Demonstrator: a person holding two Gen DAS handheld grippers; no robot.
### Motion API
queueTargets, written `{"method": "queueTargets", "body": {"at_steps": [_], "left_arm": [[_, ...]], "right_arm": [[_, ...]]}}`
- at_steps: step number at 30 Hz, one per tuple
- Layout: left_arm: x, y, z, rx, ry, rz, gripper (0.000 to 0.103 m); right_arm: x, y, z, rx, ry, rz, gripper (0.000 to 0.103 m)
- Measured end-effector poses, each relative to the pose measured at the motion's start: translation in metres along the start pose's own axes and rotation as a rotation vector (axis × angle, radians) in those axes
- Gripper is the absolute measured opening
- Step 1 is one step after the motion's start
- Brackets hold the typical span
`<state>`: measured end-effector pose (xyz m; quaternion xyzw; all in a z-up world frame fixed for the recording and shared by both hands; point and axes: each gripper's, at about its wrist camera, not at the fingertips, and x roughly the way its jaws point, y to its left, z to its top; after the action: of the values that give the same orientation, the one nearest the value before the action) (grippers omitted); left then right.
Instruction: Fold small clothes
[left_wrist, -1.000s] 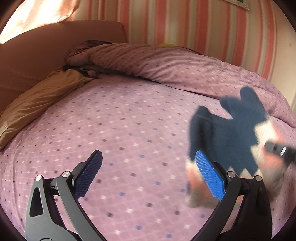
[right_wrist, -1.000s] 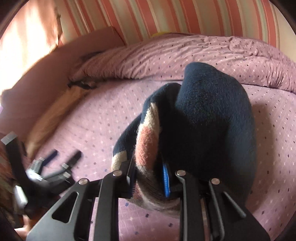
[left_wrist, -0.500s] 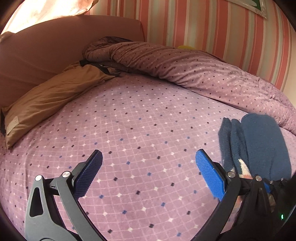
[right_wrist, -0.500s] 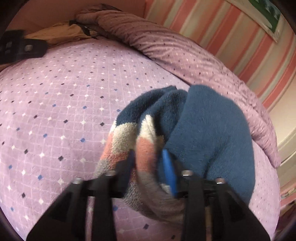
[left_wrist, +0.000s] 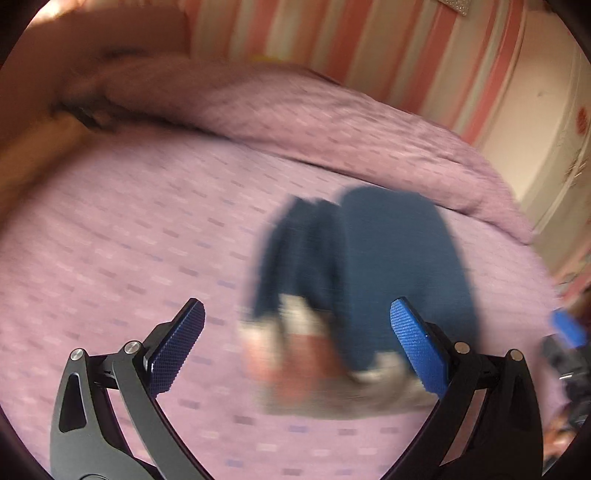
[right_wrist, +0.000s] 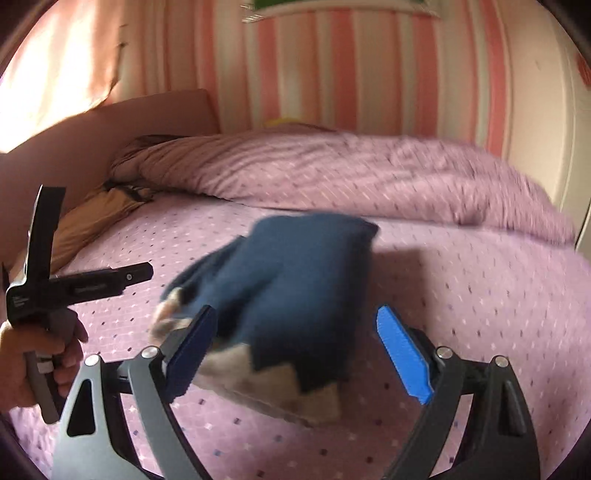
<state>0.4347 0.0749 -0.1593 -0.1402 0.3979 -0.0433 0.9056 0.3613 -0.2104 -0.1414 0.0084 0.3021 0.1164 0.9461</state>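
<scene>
- Left wrist view: left gripper (left_wrist: 297, 341) has its jaws spread wide, nothing between the pads. The socks (left_wrist: 354, 291), a navy bundle with beige/orange cuffs, lie on the purple bedsheet (left_wrist: 129, 236), ahead of the gripper and slightly toward its right finger.
- Same view: heavy motion blur. Cuff edges and fold lines on the socks are smeared, so it cannot be told whether the layers are aligned. A blue pad at the right edge is probably the right gripper (left_wrist: 569, 328), cut off by the frame.
- Right wrist view: right gripper (right_wrist: 297, 345) is also wide, pads clear of the fabric. The socks (right_wrist: 288, 288) sit on the bedsheet (right_wrist: 461, 295) between and just beyond its fingers, not held.
- Same view: left gripper (right_wrist: 85, 284) shows side-on at the left, gripped by the person's hand (right_wrist: 33, 354), well apart from the socks.
- Judged step: bundle set down and let go; fold looks about done, or in between grasps.
- Next move calls for: checking the bundle holds shape, then either re-pinching the cuff end to tidy it or going for another item.
- Hidden: underside of the bundle, and whether it is one sock or a pair. No other clothes in view.
</scene>
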Motion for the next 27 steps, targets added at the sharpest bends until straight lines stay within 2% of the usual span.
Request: {"method": "queueTargets", "body": {"at_steps": [2, 4, 7, 11, 13, 15, 20, 27], "left_arm": [[0.016, -0.011, 0.005, -0.048, 0.074, -0.094, 0.100], [0.031, -0.021, 0.010, -0.054, 0.129, -0.111, 0.100], [0.046, -0.028, 0.011, -0.037, 0.172, -0.075, 0.100], [0.064, -0.028, 0.005, -0.057, 0.252, 0.011, 0.098], [0.071, -0.024, 0.003, -0.090, 0.291, -0.018, 0.094], [0.075, -0.022, 0.000, -0.106, 0.304, -0.029, 0.094], [0.072, -0.015, 0.001, -0.164, 0.290, -0.109, 0.091], [0.062, -0.019, 0.009, -0.135, 0.249, -0.154, 0.091]], "right_arm": [[0.004, -0.017, -0.004, 0.014, 0.019, -0.007, 0.089], [0.011, -0.026, -0.004, 0.010, 0.030, -0.006, 0.089], [0.016, -0.038, -0.009, 0.009, 0.047, 0.002, 0.089], [0.029, -0.045, -0.012, 0.024, 0.064, 0.026, 0.089], [0.034, -0.045, -0.012, 0.024, 0.073, 0.042, 0.089], [0.040, -0.043, -0.013, 0.015, 0.086, 0.051, 0.089], [0.046, -0.047, -0.013, 0.026, 0.095, 0.053, 0.089], [0.044, -0.050, -0.013, 0.046, 0.090, 0.057, 0.089]]}}
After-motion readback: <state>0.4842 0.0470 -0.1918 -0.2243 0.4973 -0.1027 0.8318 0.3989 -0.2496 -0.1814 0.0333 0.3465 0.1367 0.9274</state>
